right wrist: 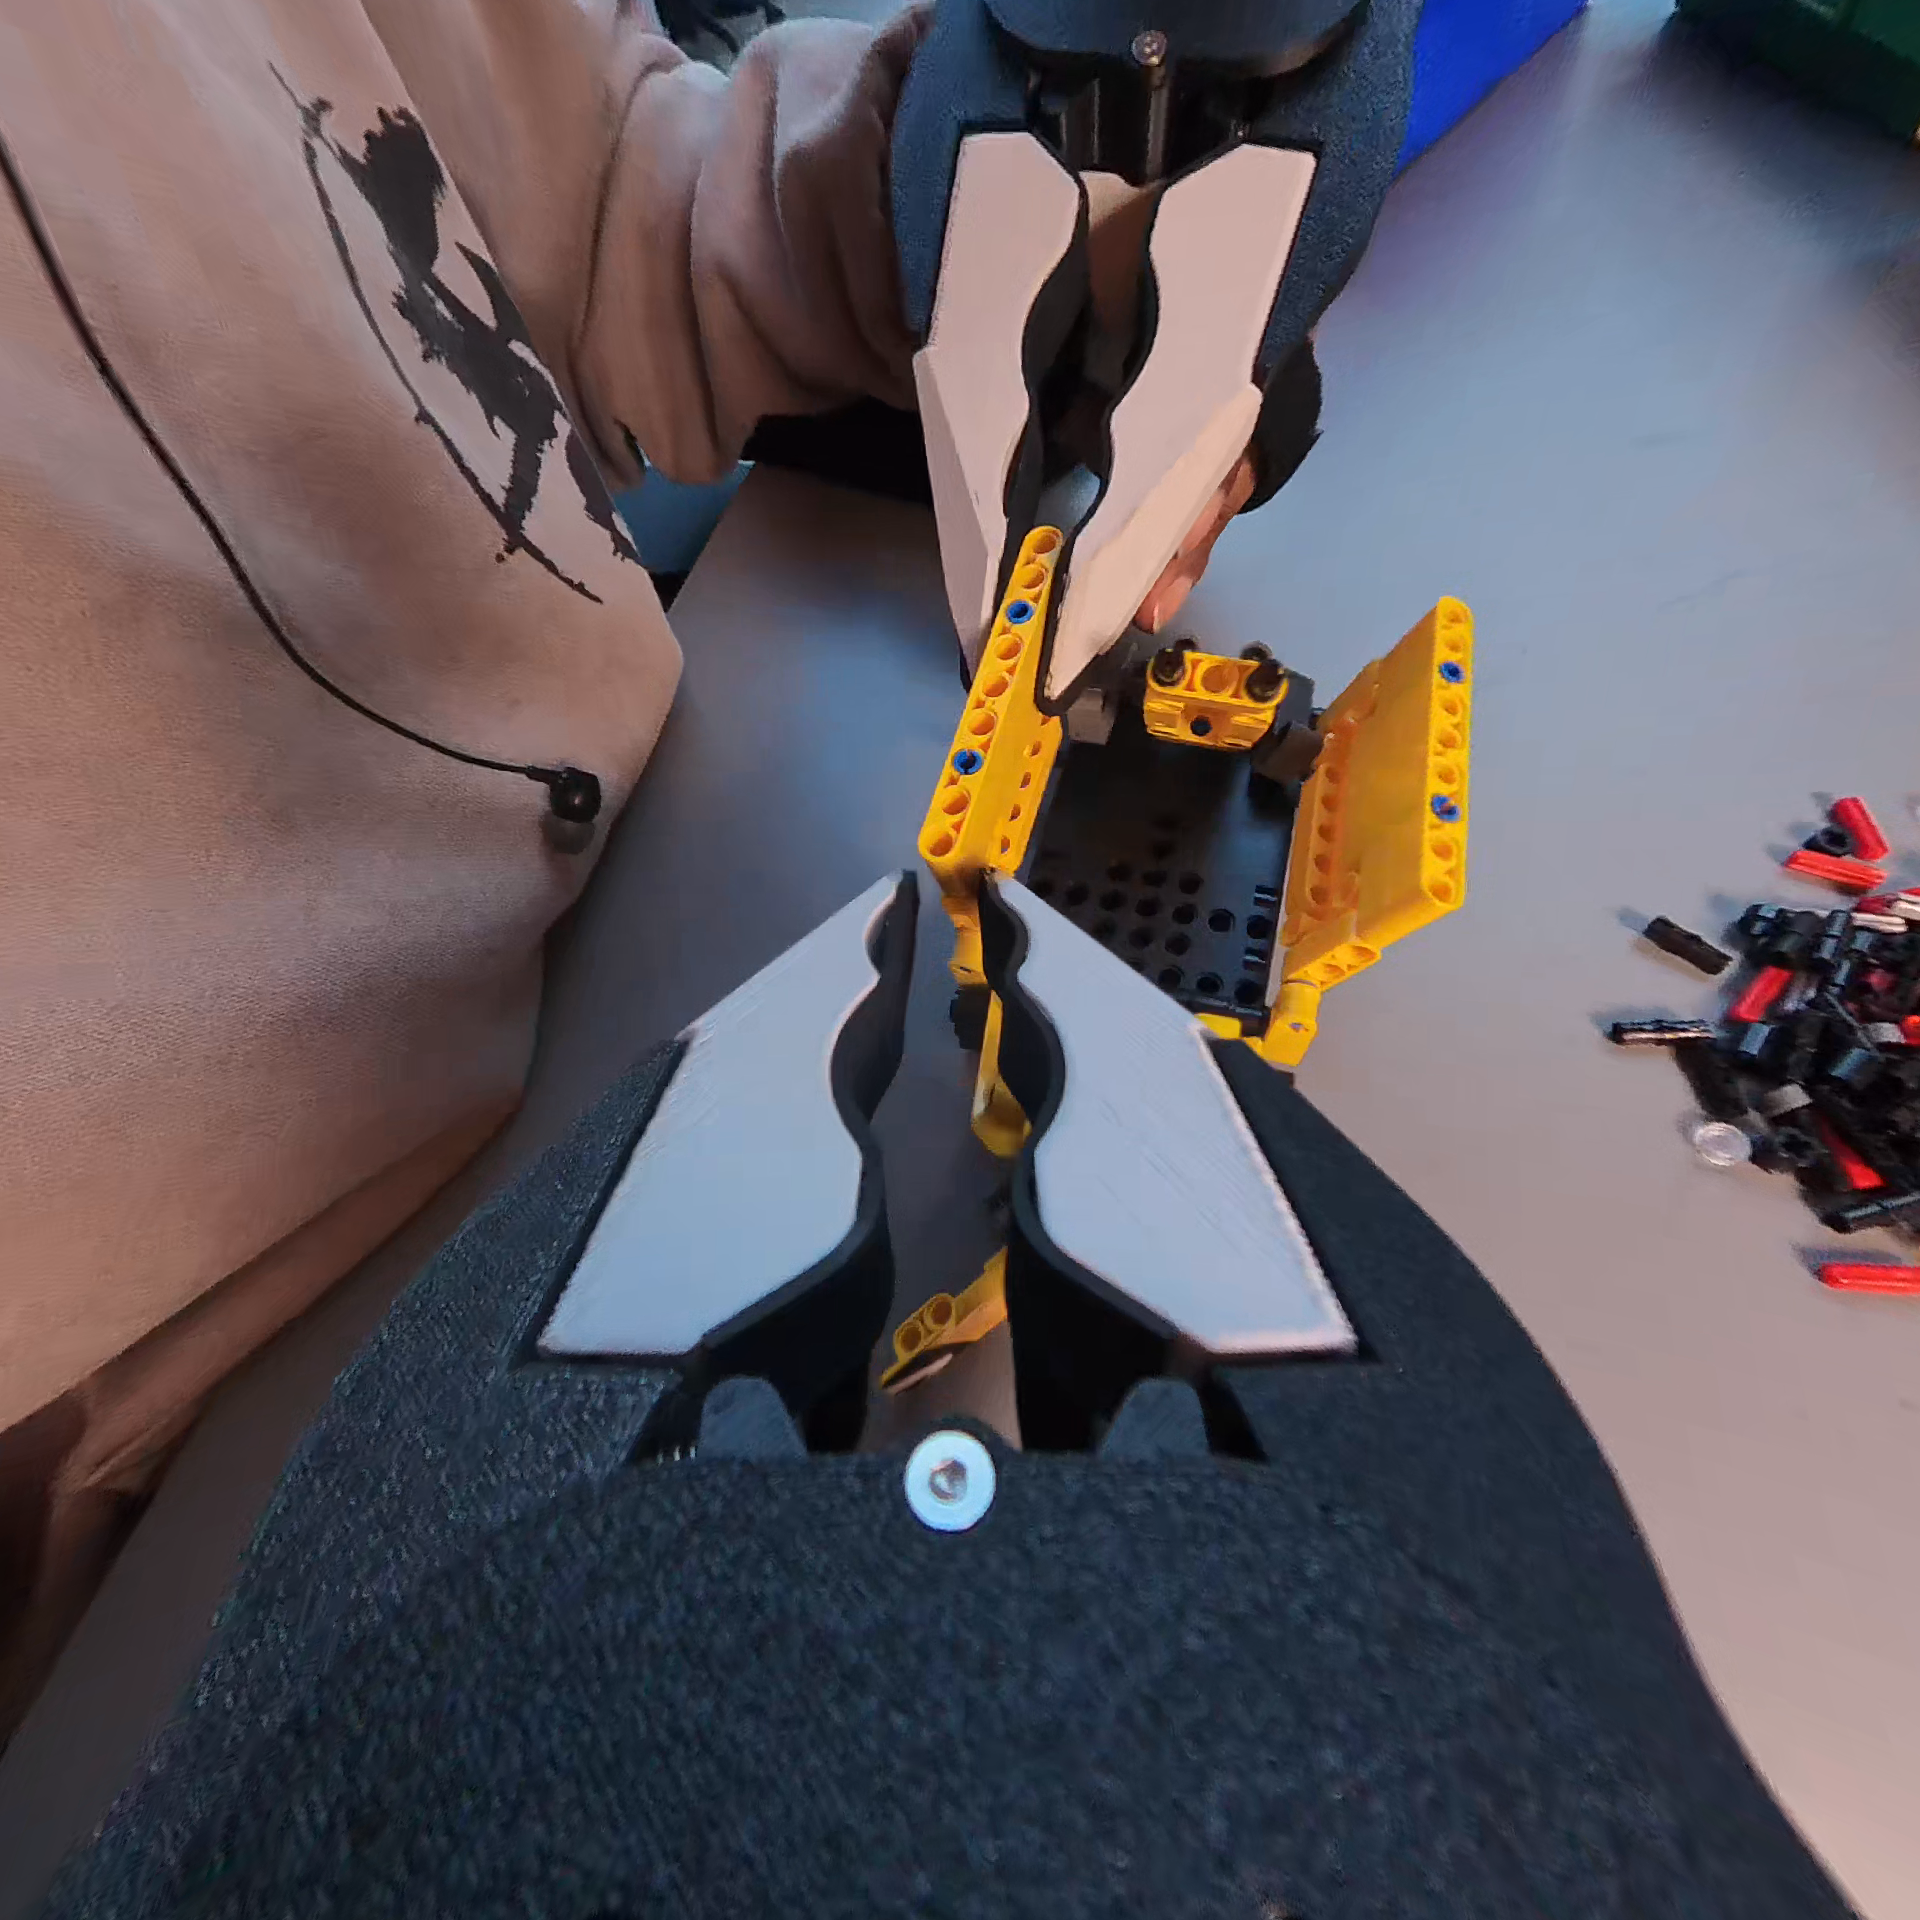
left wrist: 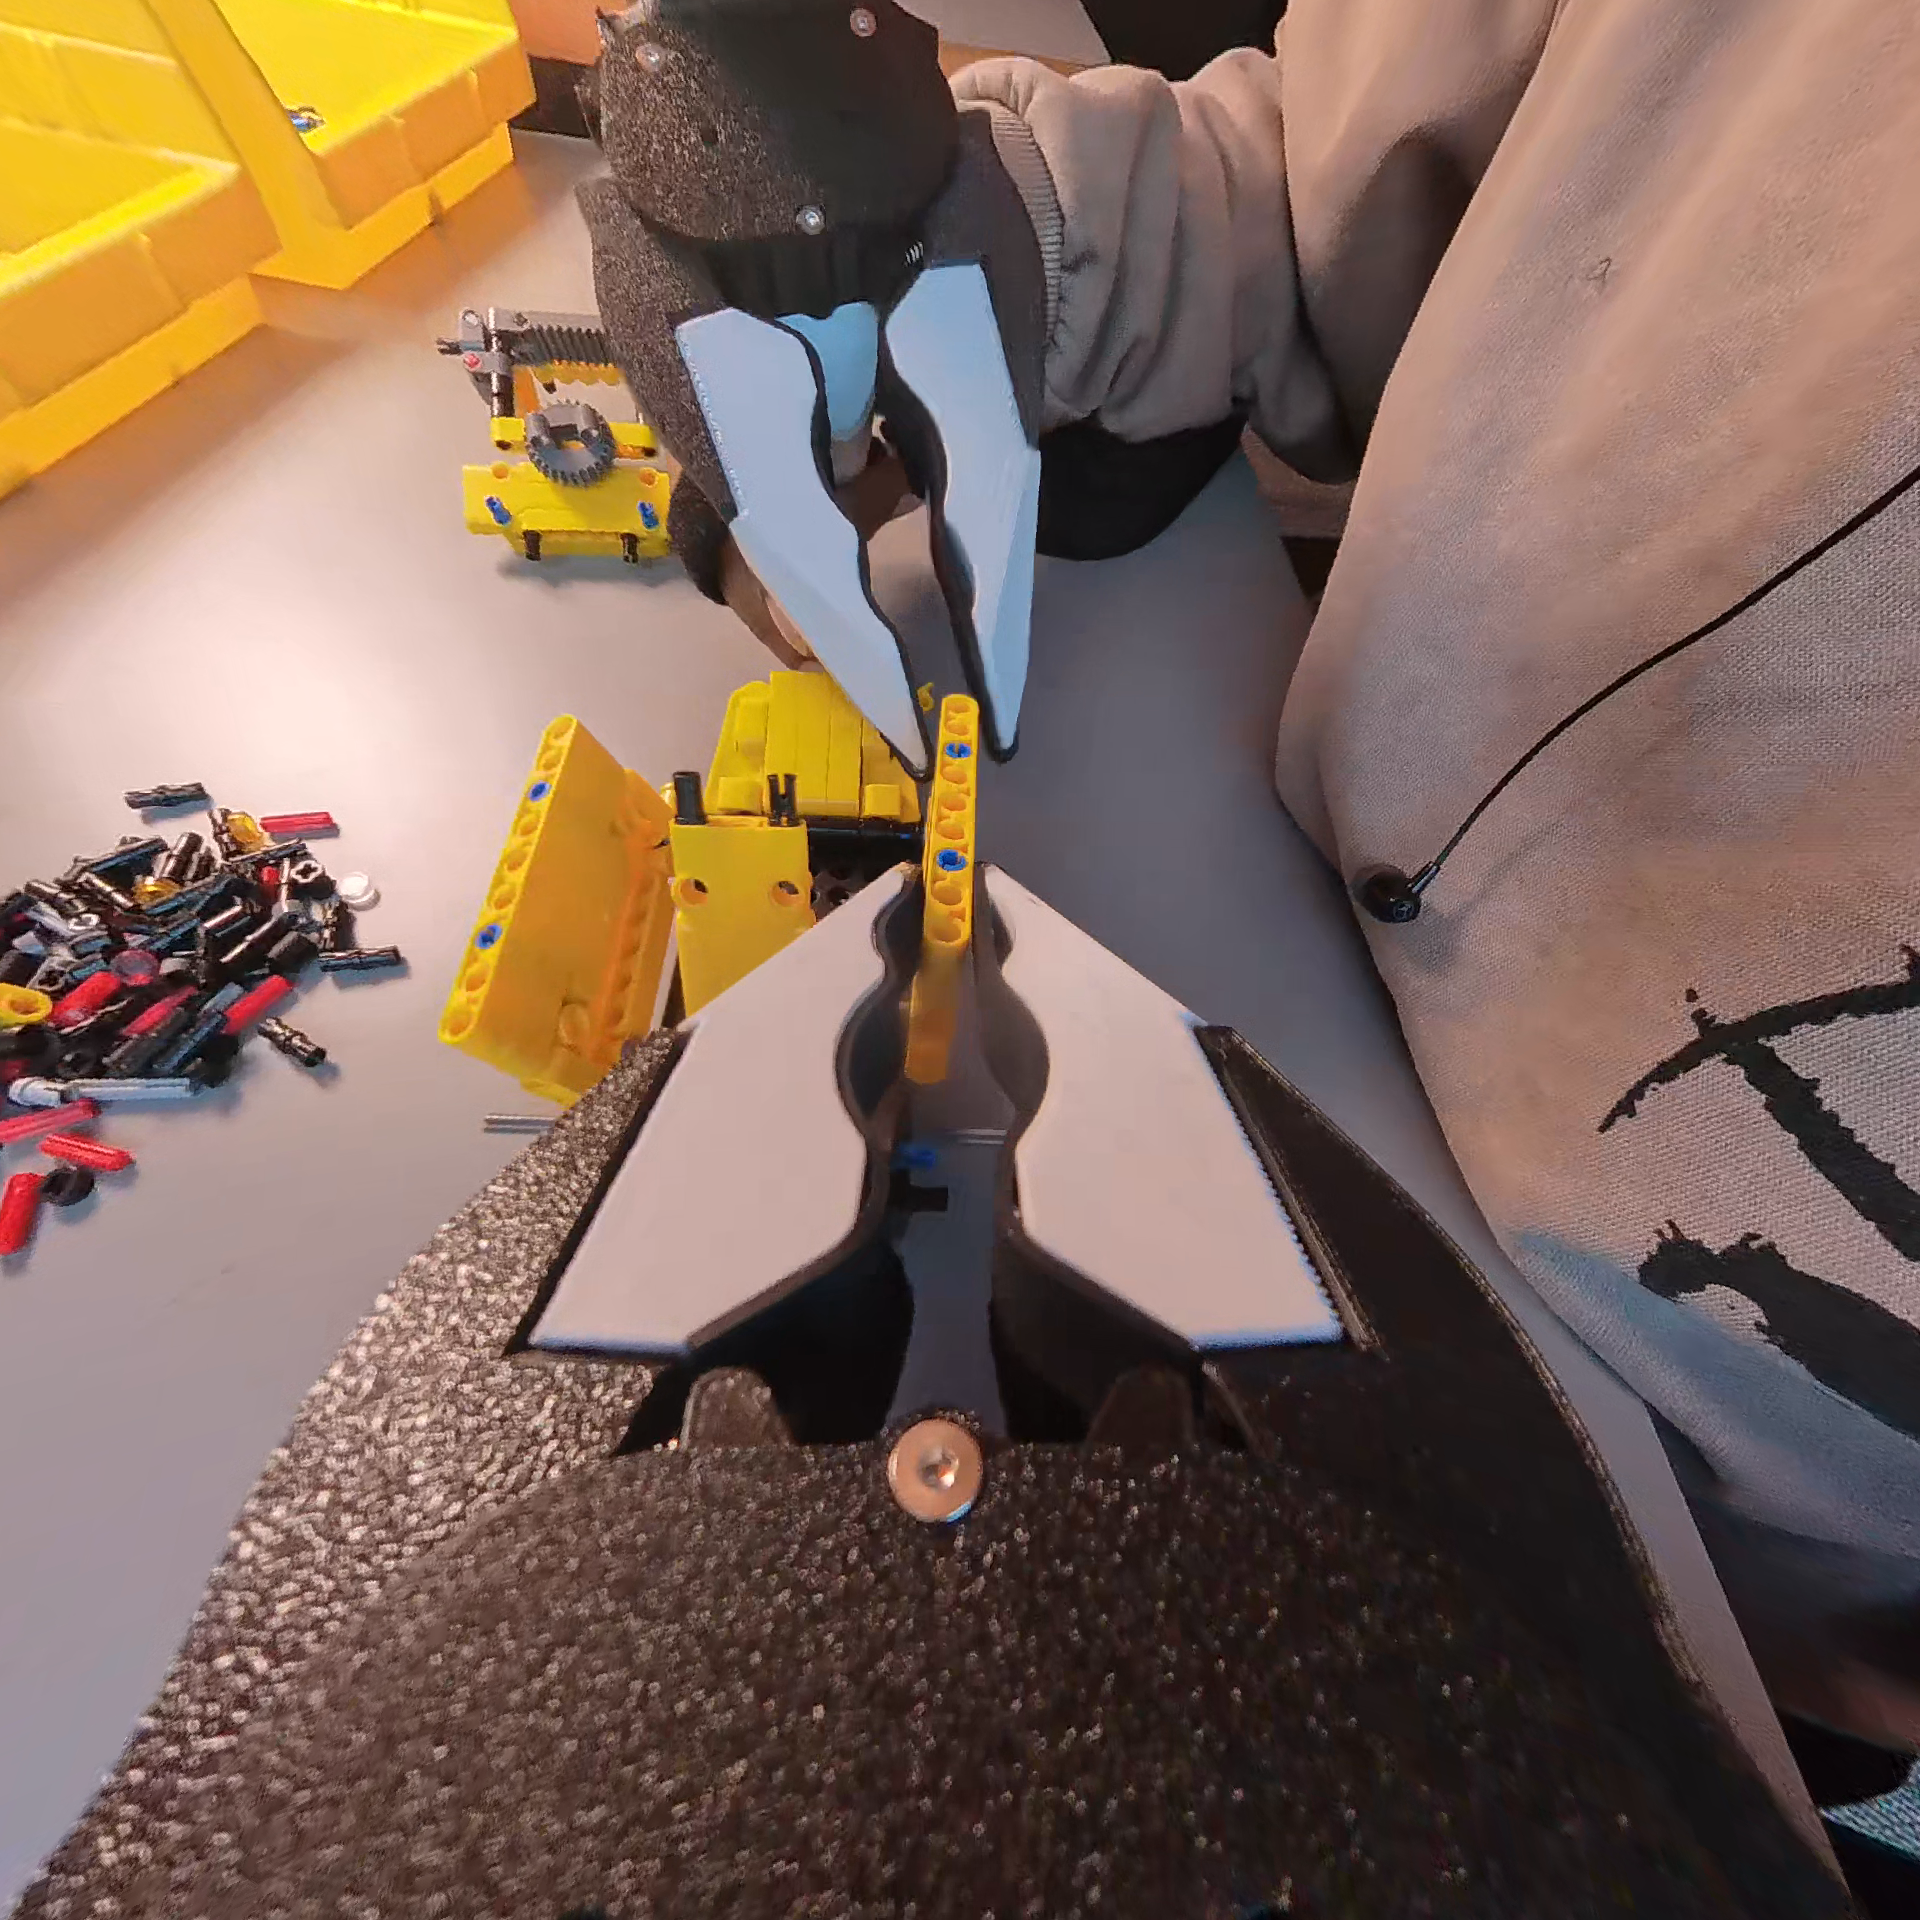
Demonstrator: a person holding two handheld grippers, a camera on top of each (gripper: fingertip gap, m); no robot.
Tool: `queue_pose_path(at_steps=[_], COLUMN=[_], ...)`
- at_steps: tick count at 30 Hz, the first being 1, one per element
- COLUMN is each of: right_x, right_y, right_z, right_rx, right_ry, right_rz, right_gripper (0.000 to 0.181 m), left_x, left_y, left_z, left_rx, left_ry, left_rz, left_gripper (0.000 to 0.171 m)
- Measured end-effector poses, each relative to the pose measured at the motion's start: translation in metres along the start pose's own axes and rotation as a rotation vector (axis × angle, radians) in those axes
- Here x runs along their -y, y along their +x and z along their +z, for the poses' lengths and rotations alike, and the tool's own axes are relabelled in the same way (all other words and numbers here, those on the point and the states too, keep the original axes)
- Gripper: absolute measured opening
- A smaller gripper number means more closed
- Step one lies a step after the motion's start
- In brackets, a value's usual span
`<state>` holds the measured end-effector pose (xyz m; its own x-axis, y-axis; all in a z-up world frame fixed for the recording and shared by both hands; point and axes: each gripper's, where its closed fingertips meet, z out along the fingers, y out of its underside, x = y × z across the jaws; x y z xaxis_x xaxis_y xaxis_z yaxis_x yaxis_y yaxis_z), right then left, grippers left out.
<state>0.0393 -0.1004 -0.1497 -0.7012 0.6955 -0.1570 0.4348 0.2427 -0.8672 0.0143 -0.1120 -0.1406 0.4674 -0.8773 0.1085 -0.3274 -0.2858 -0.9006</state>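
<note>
A yellow and black brick model stands on the grey table, with a black perforated floor (right wrist: 1143, 862) and a yellow side panel (right wrist: 1392, 790) leaning outward. My left gripper (left wrist: 945, 883) is shut on the other side panel, a yellow beam panel with blue pins (left wrist: 951, 821), which stands upright. My right gripper (right wrist: 951, 883) grips the same panel (right wrist: 987, 727) from the opposite end. In the left wrist view the right gripper (left wrist: 961, 764) closes over the panel's top. In the right wrist view the left gripper (right wrist: 1013, 665) does the same.
A pile of small black and red parts (left wrist: 156, 966) lies to the side, also in the right wrist view (right wrist: 1829, 1039). A yellow gear subassembly (left wrist: 566, 457) and yellow bins (left wrist: 156, 208) stand farther back. A person's beige sweater (left wrist: 1558, 520) fills the near side. A small yellow piece (right wrist: 935, 1330) lies under my right gripper. Less than 4 cm separates the two grippers' tips.
</note>
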Motion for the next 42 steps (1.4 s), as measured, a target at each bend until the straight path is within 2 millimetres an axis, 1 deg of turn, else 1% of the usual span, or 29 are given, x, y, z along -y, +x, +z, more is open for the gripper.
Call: queue_pose_path(at_steps=[2, 4, 5, 7, 10, 12, 14, 17, 20, 22, 25, 26, 27, 28, 30, 36, 40, 42], right_x=[0.01, 0.023, 0.025, 0.017, 0.0, -0.013, -0.026, -0.038, -0.04, -0.037, -0.031, -0.024, -0.016, -0.008, -0.003, 0.007, 0.006, -0.002], right_y=[-0.003, 0.004, 0.01, 0.022, 0.034, 0.037, 0.038, 0.042, 0.04, 0.039, 0.037, 0.035, 0.033, 0.028, 0.027, 0.03, 0.035, 0.038], right_z=[-0.009, -0.019, -0.024, -0.031, -0.043, -0.05, -0.052, -0.049, -0.034, -0.026, -0.024, -0.025, -0.029, -0.032, -0.032, -0.011, -0.007, -0.006], right_rx=[0.021, -0.002, -0.031, -0.102, -0.191, -0.23, -0.245, -0.275, -0.254, -0.26, -0.263, -0.258, -0.257, -0.239, -0.238, -0.254, -0.285, -0.306], right_ry=[0.053, 0.123, 0.132, 0.089, -0.009, -0.086, -0.152, -0.201, -0.213, -0.202, -0.187, -0.15, -0.111, -0.073, -0.061, 0.016, -0.002, -0.048], right_rz=[0.012, 0.043, 0.052, 0.039, -0.003, -0.025, -0.039, -0.054, -0.067, -0.113, -0.159, -0.16, -0.169, -0.177, -0.175, -0.151, -0.148, -0.166], right_gripper=[0.017, 0.018, 0.018, 0.019, 0.02, 0.029, 0.037, 0.043, 0.048, 0.045, 0.044, 0.039, 0.021, 0.017, 0.016, 0.011, 0.013, 0.016], left_x=[0.001, 0.0, 0.0, 0.0, 0.0, -0.001, -0.001, -0.001, -0.001, -0.001, -0.001, -0.001, -0.001, 0.0, 0.0, -0.001, -0.001, -0.002], left_y=[-0.001, 0.0, -0.001, -0.001, -0.003, -0.005, -0.007, -0.007, -0.007, -0.006, -0.003, -0.001, 0.003, 0.005, 0.005, 0.003, -0.001, -0.001], left_z=[0.0, 0.0, 0.0, -0.001, -0.003, -0.005, -0.006, -0.007, -0.007, -0.007, -0.007, -0.006, -0.005, -0.003, -0.001, -0.002, -0.004, -0.006], left_rx=[0.005, -0.002, 0.0, 0.005, 0.014, 0.024, 0.021, 0.01, 0.005, -0.004, -0.022, -0.038, -0.056, -0.062, -0.053, -0.027, 0.001, -0.01], left_ry=[0.009, 0.013, 0.015, 0.015, 0.011, 0.014, 0.019, 0.033, 0.041, 0.045, 0.05, 0.05, 0.049, 0.051, 0.046, 0.036, 0.03, 0.025], left_rz=[0.005, 0.007, 0.01, 0.019, 0.026, 0.023, 0.018, 0.012, 0.012, 0.012, 0.008, 0.008, 0.01, 0.016, 0.031, 0.047, 0.057, 0.044], left_gripper=[0.007, 0.007, 0.007, 0.007, 0.007, 0.007, 0.007, 0.007, 0.007, 0.006, 0.006, 0.006, 0.008, 0.008, 0.009, 0.016, 0.016, 0.014])
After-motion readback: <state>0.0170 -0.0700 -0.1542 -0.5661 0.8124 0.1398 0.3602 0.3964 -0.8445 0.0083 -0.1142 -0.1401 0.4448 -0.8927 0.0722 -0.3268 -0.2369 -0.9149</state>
